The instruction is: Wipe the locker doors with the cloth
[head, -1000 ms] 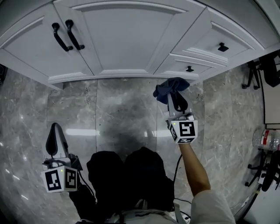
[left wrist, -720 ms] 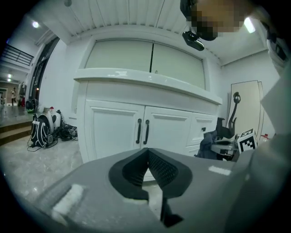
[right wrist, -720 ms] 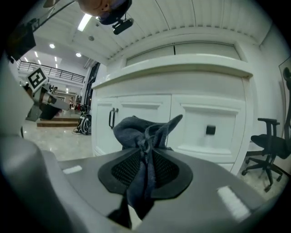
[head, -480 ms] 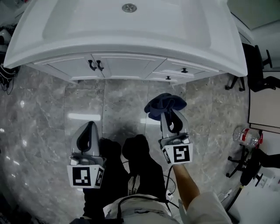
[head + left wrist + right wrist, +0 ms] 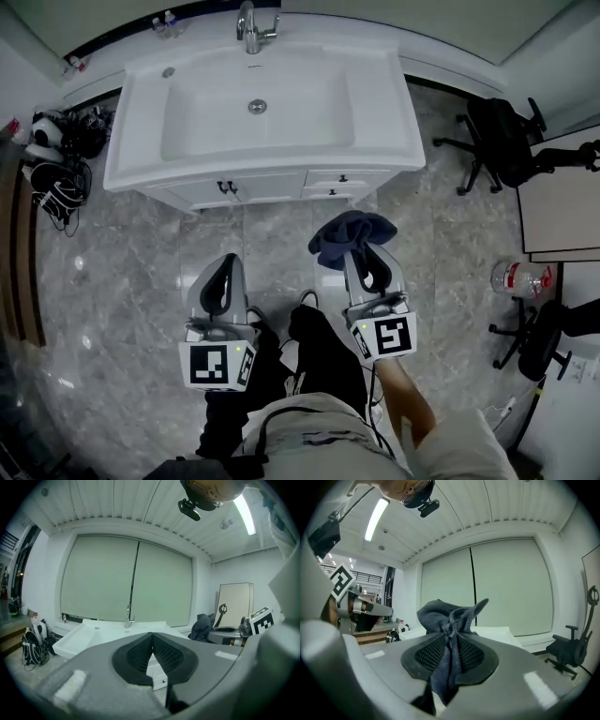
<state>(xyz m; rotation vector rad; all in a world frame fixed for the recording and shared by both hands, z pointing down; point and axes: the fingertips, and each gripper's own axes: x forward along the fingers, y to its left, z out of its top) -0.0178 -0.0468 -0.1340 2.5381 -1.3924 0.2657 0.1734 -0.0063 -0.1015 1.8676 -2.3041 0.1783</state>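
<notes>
White sink [image 5: 131, 141] w/ faucet [image 5: 248, 26] at back; black chair [image 5: 502, 131] & bottle [image 5: 518, 278] on floor [image 5: 122, 281] right; bags [image 5: 56, 155] left.

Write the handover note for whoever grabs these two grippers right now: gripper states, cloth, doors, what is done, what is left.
Left gripper: jaws together, nothing between them.
Right gripper: closed on the dark blue cloth, which bunches out past the tips.
Position: both are held over the marble floor, well clear of the white cabinet doors under the sink.
Done: the cloth is gripped. Whether the doors have been wiped does not show.
Left: bring the cloth up to the doors and wipe them.
</notes>
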